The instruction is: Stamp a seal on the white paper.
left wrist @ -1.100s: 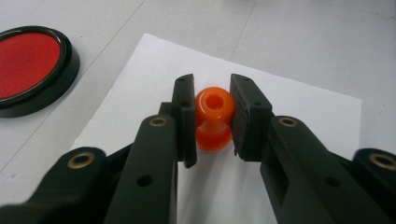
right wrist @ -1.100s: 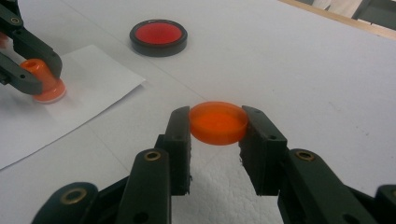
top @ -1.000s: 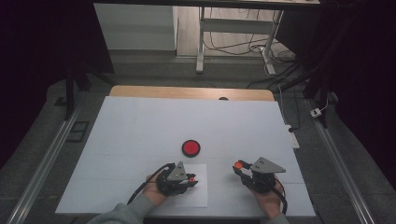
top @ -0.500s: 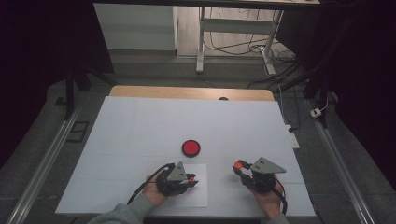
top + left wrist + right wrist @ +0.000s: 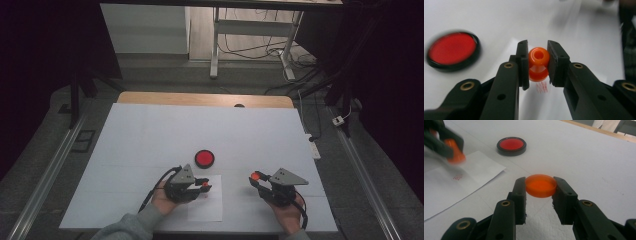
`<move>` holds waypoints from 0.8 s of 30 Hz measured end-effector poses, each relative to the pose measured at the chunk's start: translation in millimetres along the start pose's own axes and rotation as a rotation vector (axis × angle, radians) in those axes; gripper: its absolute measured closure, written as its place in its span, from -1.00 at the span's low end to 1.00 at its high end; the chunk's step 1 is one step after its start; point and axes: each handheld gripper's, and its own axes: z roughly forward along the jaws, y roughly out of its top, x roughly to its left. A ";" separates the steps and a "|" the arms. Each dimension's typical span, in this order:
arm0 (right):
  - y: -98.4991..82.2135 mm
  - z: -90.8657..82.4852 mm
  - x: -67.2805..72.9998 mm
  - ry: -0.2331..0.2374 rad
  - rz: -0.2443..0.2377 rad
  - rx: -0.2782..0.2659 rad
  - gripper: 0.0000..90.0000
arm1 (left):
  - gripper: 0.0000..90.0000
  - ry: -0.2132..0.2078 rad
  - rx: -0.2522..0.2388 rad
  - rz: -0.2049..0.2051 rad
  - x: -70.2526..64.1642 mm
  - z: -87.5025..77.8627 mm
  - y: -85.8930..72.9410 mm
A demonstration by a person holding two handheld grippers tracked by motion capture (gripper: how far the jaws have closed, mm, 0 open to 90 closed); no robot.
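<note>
Orange stamp (image 5: 538,64) sat clamped between our left gripper (image 5: 204,186) jaws, held just above the white paper sheet (image 5: 209,207) near the surface's front edge. Compared with the frames from a second back, almost nothing had shifted: both hands stayed where they were, both grips unchanged. We read that as a pause right after an impression, not a new move.

Our right gripper (image 5: 540,188) was closed on the stamp's orange lid (image 5: 540,185), parked clear of the sheet toward the front right corner. The red ink pad (image 5: 204,158) lay open in its black case, just behind the sheet, mid-surface.

View differences:
- Left gripper view showed a faint red mark (image 5: 542,87) on the paper directly under the stamp; the high view was too coarse to resolve it.
- Right gripper view confirmed that mark from the side (image 5: 457,177), with the stamp blurred above it.
- High view gave the layout the gripper views lacked: sheet, pad and both hands in one line along the front.

Judgement: one print seemed done; re-inking or capping probably came next.
</note>
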 end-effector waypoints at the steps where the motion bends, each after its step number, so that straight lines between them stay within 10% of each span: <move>1: -0.1 0.0 -0.4 0.000 0.001 -0.001 0.43 | 0.62 -0.009 -0.025 -0.019 1.9 -4.3 1.8; 9: -0.5 0.6 -1.0 -0.002 0.001 0.002 0.43 | 0.62 -0.032 -0.103 -0.079 11.5 -25.4 8.9; 24: -1.0 2.4 -0.4 -0.002 -0.002 0.007 0.43 | 0.61 0.034 -0.086 -0.084 21.2 -45.9 10.5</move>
